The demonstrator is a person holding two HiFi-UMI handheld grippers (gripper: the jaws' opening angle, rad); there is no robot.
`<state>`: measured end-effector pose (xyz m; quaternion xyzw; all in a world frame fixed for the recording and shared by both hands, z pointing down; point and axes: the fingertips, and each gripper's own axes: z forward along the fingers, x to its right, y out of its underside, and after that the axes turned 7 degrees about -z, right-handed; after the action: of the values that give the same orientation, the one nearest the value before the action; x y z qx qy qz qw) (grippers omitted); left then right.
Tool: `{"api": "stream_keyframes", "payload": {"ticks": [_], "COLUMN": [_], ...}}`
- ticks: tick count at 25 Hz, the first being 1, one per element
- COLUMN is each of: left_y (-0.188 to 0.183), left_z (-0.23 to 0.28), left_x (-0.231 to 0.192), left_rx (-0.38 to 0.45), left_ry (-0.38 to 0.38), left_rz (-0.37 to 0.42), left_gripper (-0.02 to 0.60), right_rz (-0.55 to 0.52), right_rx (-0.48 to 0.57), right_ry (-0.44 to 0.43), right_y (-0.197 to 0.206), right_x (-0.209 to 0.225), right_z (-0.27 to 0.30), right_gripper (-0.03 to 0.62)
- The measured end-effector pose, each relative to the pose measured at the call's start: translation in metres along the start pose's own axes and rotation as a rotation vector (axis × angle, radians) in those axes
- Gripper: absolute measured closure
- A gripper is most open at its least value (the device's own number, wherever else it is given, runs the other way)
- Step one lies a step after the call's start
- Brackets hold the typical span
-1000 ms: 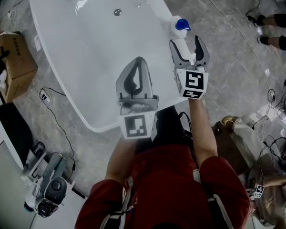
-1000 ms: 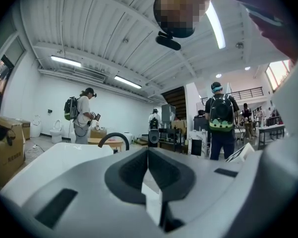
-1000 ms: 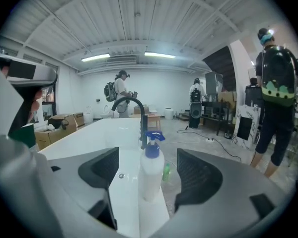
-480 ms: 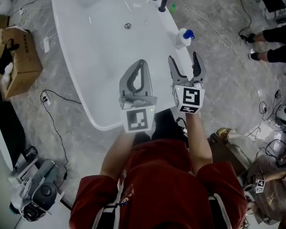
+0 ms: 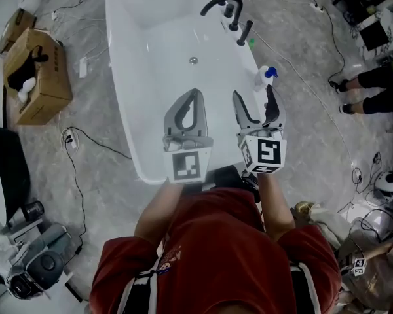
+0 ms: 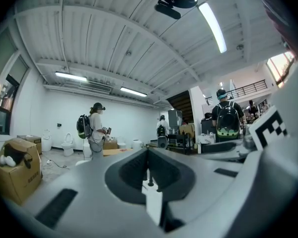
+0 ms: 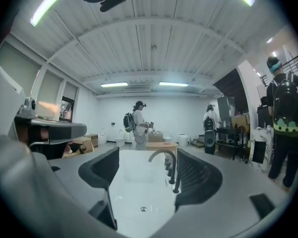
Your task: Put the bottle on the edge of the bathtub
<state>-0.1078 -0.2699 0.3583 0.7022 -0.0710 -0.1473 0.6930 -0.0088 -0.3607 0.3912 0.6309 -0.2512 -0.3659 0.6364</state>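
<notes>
A white bottle with a blue cap (image 5: pixel 263 78) stands upright on the right rim of the white bathtub (image 5: pixel 136 110). My right gripper (image 5: pixel 254 97) is open and holds nothing; it hovers just short of the bottle, over the rim. In the right gripper view, the right gripper (image 7: pixel 147 155) frames the tub and the dark faucet (image 7: pixel 165 158), and the bottle does not show there. My left gripper (image 5: pixel 192 94) is shut on nothing over the tub's near end. In the left gripper view, the left gripper (image 6: pixel 148 151) points at the room beyond.
A black faucet set (image 5: pixel 228 9) and a small green thing (image 5: pixel 251 42) are at the tub's far right rim, with the drain (image 5: pixel 194 61) in the basin. A cardboard box (image 5: pixel 38 77) and cables lie on the floor to the left. A person's legs (image 5: pixel 370 84) stand at right.
One second ago the open right jaws stood around the bottle; they have since drawn back off it, leaving it on the rim. The head view has pulled back, showing more of the tub.
</notes>
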Motion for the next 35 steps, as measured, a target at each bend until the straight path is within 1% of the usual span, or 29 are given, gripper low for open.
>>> {"api": "stream_keyframes", "payload": {"ticks": [5,9,13,16,18,20,24,26,28,32,35], "left_y": [-0.031,-0.051,-0.068,-0.082,-0.087,-0.093,-0.100,-0.100,-0.099,-0.103,-0.106], "left_z": [-0.020,-0.031,-0.045,-0.056,-0.061,-0.066,-0.074,-0.079,-0.083,-0.088,-0.089], "left_x": [-0.021,-0.038,-0.054,-0.062,-0.068,-0.073,-0.082,-0.084,-0.086,-0.088,-0.090], "left_rx": [0.036,0.047,0.077,0.061,0.049,0.051,0.057,0.053,0.049,0.070,0.087], "left_ry": [-0.023,-0.033,-0.038,-0.063,-0.074,-0.093,-0.127,-0.128,-0.127,-0.136,-0.148], "left_rz": [0.015,0.031,0.084,0.047,0.061,0.052,0.020,0.013,0.005,0.019,0.029], "left_gripper": [0.566,0.566,0.566,0.566,0.566,0.566,0.566,0.566,0.566,0.566,0.566], "right_rz": [-0.022,0.013,0.008,-0.014,-0.012,-0.018,-0.021,0.003,-0.002,-0.040,-0.033], "right_rx": [0.077,0.059,0.070,0.089,0.106,0.125,0.170,0.184,0.184,0.190,0.214], "right_ry": [-0.007,0.003,-0.010,-0.044,-0.070,-0.093,-0.129,-0.141,-0.153,-0.164,-0.162], "right_y": [-0.052,-0.073,-0.095,-0.114,-0.128,-0.139,-0.151,-0.152,-0.152,-0.154,-0.159], "right_x": [-0.018,-0.018,-0.025,-0.038,-0.048,-0.057,-0.071,-0.076,-0.082,-0.091,-0.094], "right_z": [-0.009,-0.015,-0.024,-0.027,-0.027,-0.028,-0.026,-0.029,-0.031,-0.029,-0.029], "right_gripper": [0.240,0.240,0.240,0.240,0.240,0.240,0.240,0.241,0.241,0.245,0.276]}}
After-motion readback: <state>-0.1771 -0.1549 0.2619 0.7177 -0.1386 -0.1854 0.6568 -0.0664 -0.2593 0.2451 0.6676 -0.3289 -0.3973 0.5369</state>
